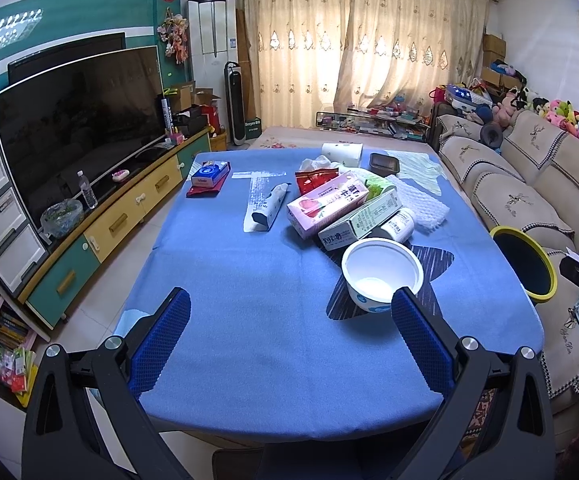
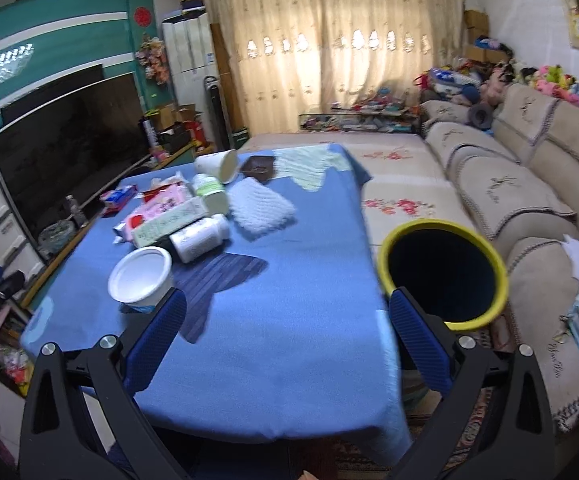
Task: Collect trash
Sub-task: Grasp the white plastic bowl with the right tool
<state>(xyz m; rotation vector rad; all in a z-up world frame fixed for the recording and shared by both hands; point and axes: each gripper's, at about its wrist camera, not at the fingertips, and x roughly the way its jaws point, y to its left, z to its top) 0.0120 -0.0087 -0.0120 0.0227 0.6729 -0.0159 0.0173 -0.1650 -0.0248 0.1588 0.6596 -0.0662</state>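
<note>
A pile of trash lies on the blue table (image 1: 249, 300): a white bowl (image 1: 381, 276), a pink carton (image 1: 327, 204), a green-white carton (image 1: 359, 222), a white bottle (image 1: 399, 224), white foam netting (image 1: 419, 204) and a toothpaste-like tube (image 1: 271, 206). A black bin with a yellow rim (image 2: 445, 272) stands right of the table. My left gripper (image 1: 291, 306) is open and empty, its right finger just in front of the bowl. My right gripper (image 2: 287, 308) is open and empty above the table's near right part, between the bowl (image 2: 141, 276) and the bin.
A beige sofa (image 2: 529, 200) runs along the right. A TV (image 1: 77, 120) on a low cabinet stands left. At the table's far end lie a paper cup (image 1: 341, 154), a dark tray (image 1: 384, 163) and a blue tissue pack (image 1: 209, 176).
</note>
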